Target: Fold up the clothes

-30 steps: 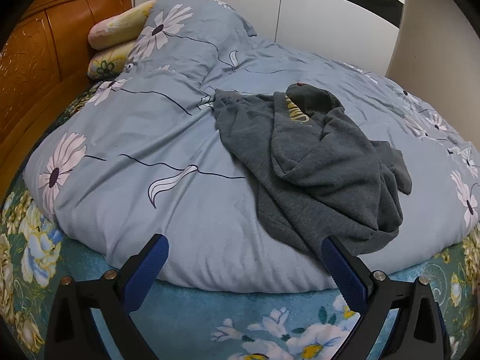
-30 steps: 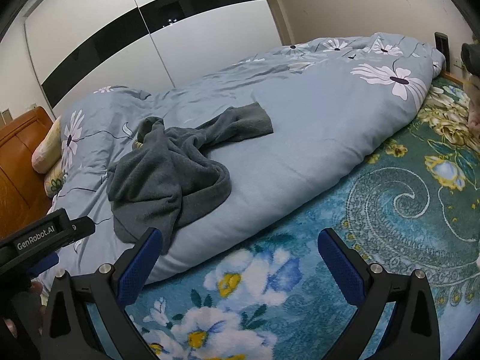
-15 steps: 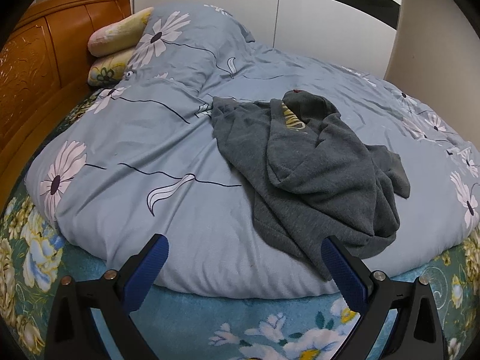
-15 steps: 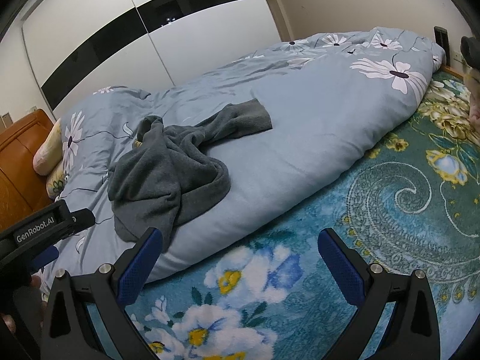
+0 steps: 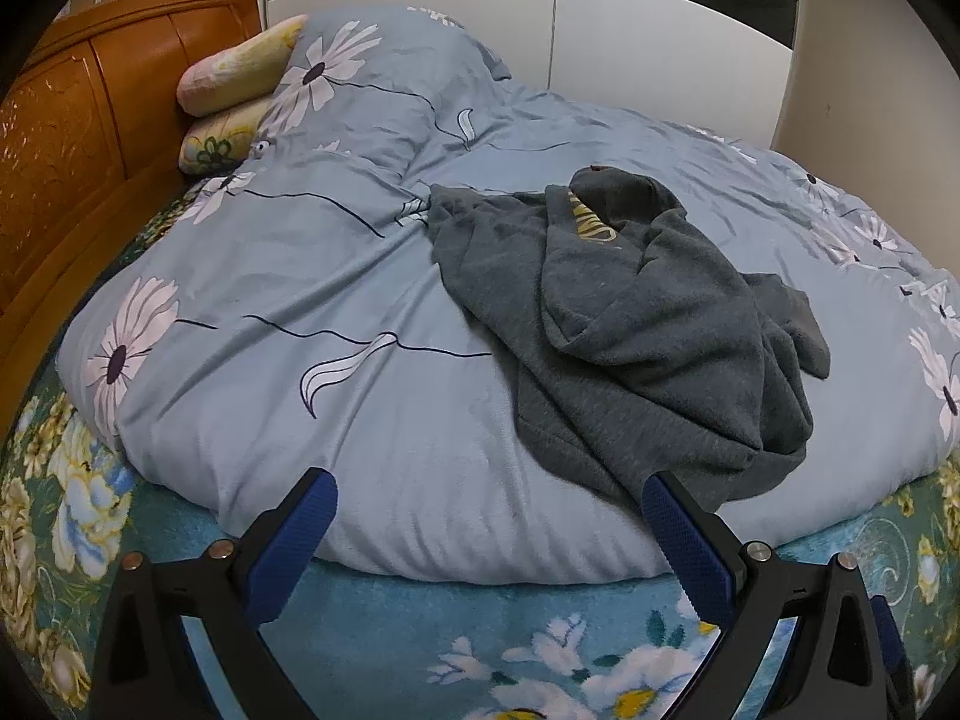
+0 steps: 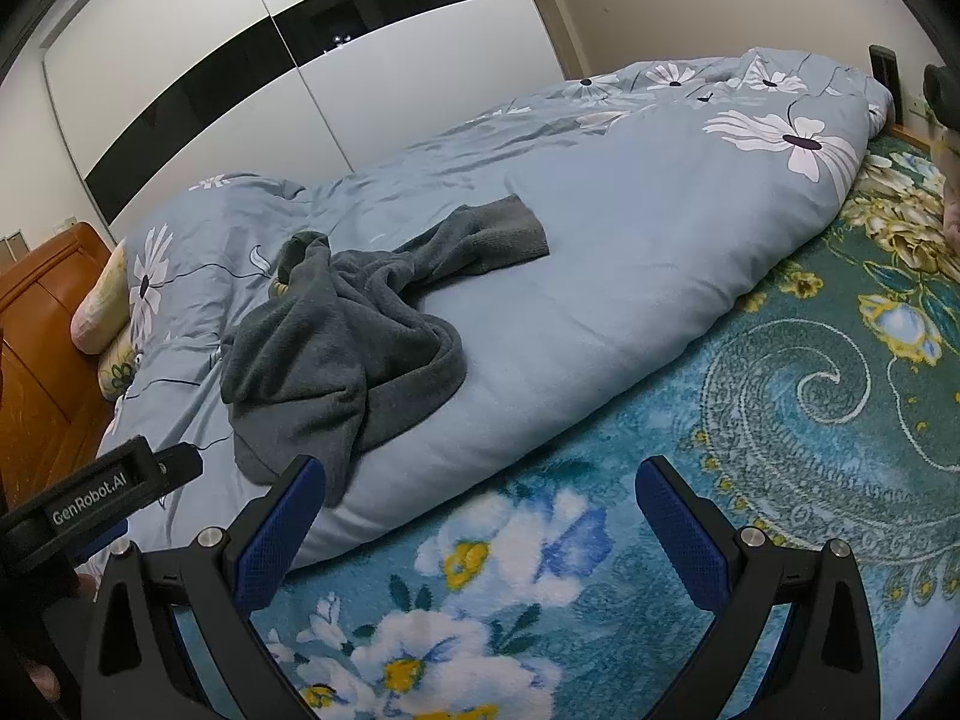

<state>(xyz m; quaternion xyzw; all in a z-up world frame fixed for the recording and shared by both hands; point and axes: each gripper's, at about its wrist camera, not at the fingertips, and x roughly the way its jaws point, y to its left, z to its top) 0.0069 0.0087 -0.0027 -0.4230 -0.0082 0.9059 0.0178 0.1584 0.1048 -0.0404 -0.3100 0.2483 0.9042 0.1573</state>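
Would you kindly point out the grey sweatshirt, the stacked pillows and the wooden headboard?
grey sweatshirt point(image 5: 636, 324): left wrist view, on its crumpled body.
stacked pillows point(image 5: 240, 60): left wrist view, on the upper pillow.
wooden headboard point(image 5: 78, 138): left wrist view, on its carved panel.

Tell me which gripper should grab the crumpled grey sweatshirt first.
Left, probably. The left gripper faces the grey sweatshirt, whose hem nearly meets its finger; the right gripper points mostly at the floral sheet.

Sweatshirt point(image 5: 636, 324) heaped on duvet point(image 5: 372, 396) atop bed, pillows point(image 5: 234, 102) behind-left against headboard point(image 5: 78, 138), both claws near edge.
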